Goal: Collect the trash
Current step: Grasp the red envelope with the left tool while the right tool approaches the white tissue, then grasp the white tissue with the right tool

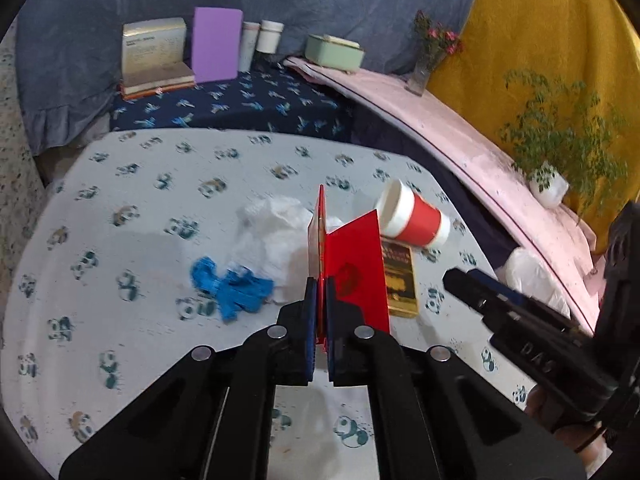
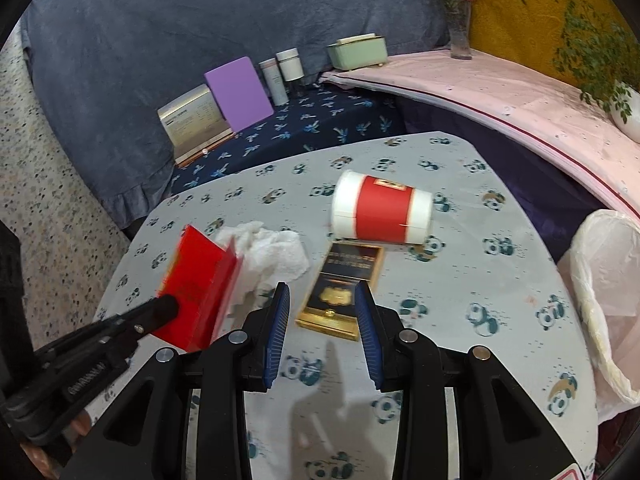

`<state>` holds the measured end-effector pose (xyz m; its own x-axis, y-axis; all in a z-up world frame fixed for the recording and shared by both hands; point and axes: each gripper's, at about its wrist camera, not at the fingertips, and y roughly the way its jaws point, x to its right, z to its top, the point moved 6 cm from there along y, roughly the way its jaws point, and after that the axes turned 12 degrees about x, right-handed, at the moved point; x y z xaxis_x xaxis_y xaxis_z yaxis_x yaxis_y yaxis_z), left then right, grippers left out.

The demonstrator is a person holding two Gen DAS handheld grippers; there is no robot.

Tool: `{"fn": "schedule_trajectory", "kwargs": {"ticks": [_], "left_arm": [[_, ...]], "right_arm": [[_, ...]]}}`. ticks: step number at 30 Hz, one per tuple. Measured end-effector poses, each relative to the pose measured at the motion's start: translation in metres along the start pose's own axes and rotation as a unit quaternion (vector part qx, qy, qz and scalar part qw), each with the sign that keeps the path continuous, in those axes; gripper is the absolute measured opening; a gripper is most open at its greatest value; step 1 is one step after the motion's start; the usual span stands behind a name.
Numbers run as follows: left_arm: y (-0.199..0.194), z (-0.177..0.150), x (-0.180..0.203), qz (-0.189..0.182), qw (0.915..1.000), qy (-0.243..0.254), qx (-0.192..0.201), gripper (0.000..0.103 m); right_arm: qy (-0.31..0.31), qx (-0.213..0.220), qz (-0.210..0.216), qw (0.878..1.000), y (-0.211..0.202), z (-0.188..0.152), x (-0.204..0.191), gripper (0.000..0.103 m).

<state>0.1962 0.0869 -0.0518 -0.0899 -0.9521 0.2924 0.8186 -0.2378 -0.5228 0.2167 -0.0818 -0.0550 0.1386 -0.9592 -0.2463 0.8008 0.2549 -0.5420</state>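
Red carton [image 1: 352,264], flattened and folded open, is clamped at its lower edge between the blue pads [image 1: 310,312] of the left gripper [image 1: 320,300]; jaws pressed together on the card. From the right wrist view the same carton [image 2: 196,280] appears lifted and tilted over the left part of the table [image 2: 500,300], beside the crumpled white tissue [image 2: 272,252].

Right gripper [image 2: 322,312]: jaws partly apart, nothing between the pads. It hangs above the near end of the black-and-gold box [image 2: 344,280], which lies flat on the table; contact not apparent.

Other trash on the panda-print tablecloth:
- red-and-white paper cup [image 2: 380,212], on its side, just beyond the black-and-gold box
- crumpled blue scrap [image 1: 232,284], left of the tissue, seen from the left wrist only
- white tissue, between the blue scrap and the carton

White plastic bag [image 2: 604,300] stands open at the right edge of the table.

Background: purple board [image 2: 238,94], a standing book [image 2: 192,120], two white jars [image 2: 290,64] and a pale green box [image 2: 358,54] sit on a dark printed cloth against grey-blue fabric. A vase of pink flowers [image 2: 456,12] and a potted green plant [image 2: 600,40] stand on the pink surface at right.
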Motion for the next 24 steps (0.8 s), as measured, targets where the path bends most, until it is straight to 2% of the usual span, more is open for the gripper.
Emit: {"fn": "schedule_trajectory", "kwargs": {"ticks": [7,17,21,22,24], "left_arm": [[-0.007,0.023,-0.043,0.05,0.9985,-0.013,0.021,0.003],[0.005,0.029,-0.074,0.069,0.9969,-0.029,0.022,0.003],[0.01,0.028,-0.075,0.069,0.9971,-0.027,0.021,0.003],[0.01,0.028,-0.075,0.069,0.9971,-0.026,0.02,0.003],[0.012,0.027,-0.073,0.067,0.9973,-0.026,0.018,0.003]], "right_arm": [[-0.013,-0.016,0.036,0.999,0.027,-0.002,-0.039,0.031],[-0.02,-0.063,0.056,0.996,0.078,-0.026,-0.066,0.03],[-0.023,-0.079,0.057,0.995,0.088,-0.036,-0.069,0.021],[-0.023,-0.081,0.058,0.995,0.089,-0.038,-0.069,0.013],[-0.024,-0.084,0.065,0.994,0.088,-0.04,-0.07,0.004]]}}
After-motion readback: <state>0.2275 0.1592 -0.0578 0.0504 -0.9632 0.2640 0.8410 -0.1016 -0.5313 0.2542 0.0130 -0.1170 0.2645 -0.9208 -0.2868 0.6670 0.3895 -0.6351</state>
